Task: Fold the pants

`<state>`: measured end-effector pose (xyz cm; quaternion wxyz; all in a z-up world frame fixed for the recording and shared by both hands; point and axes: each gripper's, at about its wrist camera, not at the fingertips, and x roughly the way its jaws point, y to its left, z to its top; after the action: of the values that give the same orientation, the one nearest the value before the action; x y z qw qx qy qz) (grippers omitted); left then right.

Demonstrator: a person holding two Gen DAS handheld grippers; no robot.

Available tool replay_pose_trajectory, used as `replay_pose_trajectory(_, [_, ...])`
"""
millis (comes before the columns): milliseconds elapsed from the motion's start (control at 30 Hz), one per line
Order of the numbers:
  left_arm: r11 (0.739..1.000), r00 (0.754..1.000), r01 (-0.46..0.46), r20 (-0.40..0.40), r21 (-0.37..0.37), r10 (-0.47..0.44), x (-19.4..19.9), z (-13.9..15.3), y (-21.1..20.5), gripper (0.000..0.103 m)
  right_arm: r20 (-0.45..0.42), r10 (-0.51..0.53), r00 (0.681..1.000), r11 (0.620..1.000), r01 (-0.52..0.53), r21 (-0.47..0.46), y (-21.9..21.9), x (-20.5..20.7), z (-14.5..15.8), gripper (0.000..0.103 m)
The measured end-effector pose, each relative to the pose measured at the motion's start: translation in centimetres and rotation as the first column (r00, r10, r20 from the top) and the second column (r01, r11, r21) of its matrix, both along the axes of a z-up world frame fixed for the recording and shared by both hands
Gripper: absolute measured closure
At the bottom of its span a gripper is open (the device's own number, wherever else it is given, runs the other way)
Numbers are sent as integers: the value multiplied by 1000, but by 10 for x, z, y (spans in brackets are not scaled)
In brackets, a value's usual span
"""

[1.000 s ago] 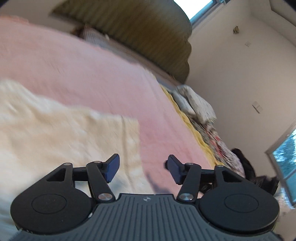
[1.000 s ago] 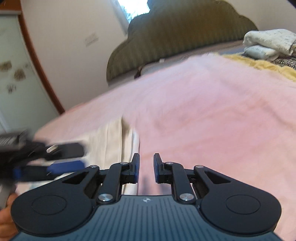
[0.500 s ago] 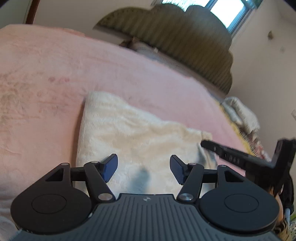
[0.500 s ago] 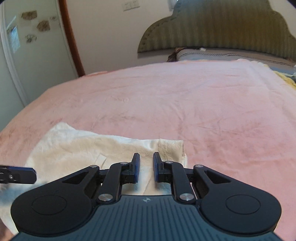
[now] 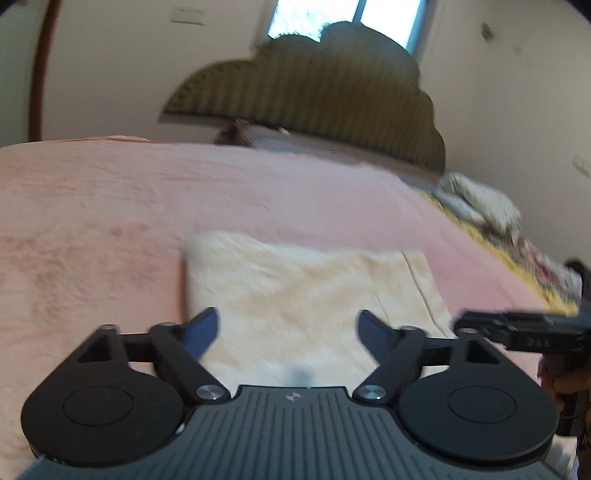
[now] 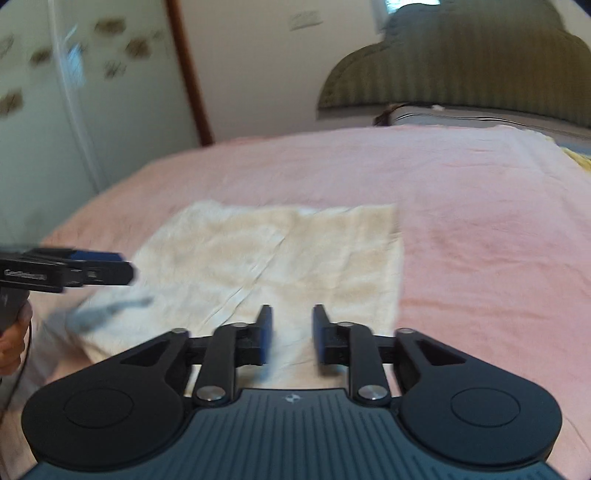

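Note:
The cream pants (image 5: pixel 306 295) lie folded into a flat rectangle on the pink bedspread (image 5: pixel 110 206); they also show in the right wrist view (image 6: pixel 280 254). My left gripper (image 5: pixel 288 326) is open wide and empty, held above the near edge of the pants. My right gripper (image 6: pixel 291 332) is open by a narrow gap and empty, above the near right part of the pants. Each gripper shows at the edge of the other's view: the right gripper (image 5: pixel 517 330) and the left gripper (image 6: pixel 74 271).
An olive padded headboard (image 5: pixel 314 99) stands at the far end of the bed. Folded laundry and patterned cloth (image 5: pixel 476 199) lie along the bed's right side. A pale wardrobe door (image 6: pixel 55 110) stands to the left. A window (image 5: pixel 343 14) is above the headboard.
Both grippers have drawn back and up from the pants, and both views are blurred by motion. The right gripper's jaws have opened a little wider. The pants lie flat.

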<state>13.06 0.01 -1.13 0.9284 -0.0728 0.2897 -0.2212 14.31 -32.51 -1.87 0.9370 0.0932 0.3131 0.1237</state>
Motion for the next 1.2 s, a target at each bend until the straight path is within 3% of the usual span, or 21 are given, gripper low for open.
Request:
replay_pose_trajectory(33, [999, 1000, -14, -18, -30, 13, 5, -1, 10, 3, -6, -42, 999, 999, 43, 31, -15, -6, 2, 47])
replay_pose_trajectory(67, [997, 998, -20, -67, -73, 15, 13, -4, 20, 3, -21, -85, 996, 994, 86, 63, -30, -10, 1, 38])
replay_pose_trajectory(167, [979, 967, -36, -253, -200, -16, 38, -21, 44, 3, -75, -101, 992, 973, 114, 199, -64, -14, -6, 38])
replay_pose_trajectory(267, [953, 935, -61, -351, -298, -50, 51, -40, 57, 3, -125, -50, 991, 951, 86, 296, -77, -7, -21, 39])
replay_pose_trajectory(500, [940, 923, 24, -353, -339, -151, 65, -51, 44, 4, -144, 54, 988, 893, 17, 450, -87, 7, -38, 40])
replay_pose_trajectory(600, [935, 920, 49, -348, -351, -179, 72, -55, 31, 8, -159, 51, 986, 902, 23, 431, -81, 20, -42, 58])
replay_pose_trajectory(633, [941, 926, 47, -339, -336, -168, 71, -54, 24, 12, -159, 44, 986, 905, 28, 424, -79, 23, -43, 65])
replay_pose_trajectory(700, [963, 940, 60, -308, -264, -143, 67, -51, 12, 29, -147, 27, 989, 909, 37, 414, -77, 23, -43, 68])
replay_pose_trajectory(767, [988, 961, 59, -258, -142, -95, 58, -47, 1, 57, -132, 8, 991, 924, 43, 379, -73, 16, -39, 73])
replay_pose_trajectory(800, [992, 968, 63, -235, -112, -87, 53, -46, -1, 59, -123, -2, 992, 932, 46, 359, -70, 11, -37, 74])
replay_pose_trajectory(867, [994, 979, 53, -193, -97, -71, 46, -43, -2, 75, -100, -16, 995, 944, 48, 327, -64, 3, -30, 79])
replay_pose_trajectory(967, [996, 989, 42, -139, -76, -52, 36, -32, -2, 86, -57, -36, 998, 955, 51, 292, -53, -6, -15, 83])
replay_pose_trajectory(1200, [999, 999, 20, 42, 37, -22, 23, 9, 2, 88, 62, 0, 998, 970, -15, 244, -29, -13, 32, 85])
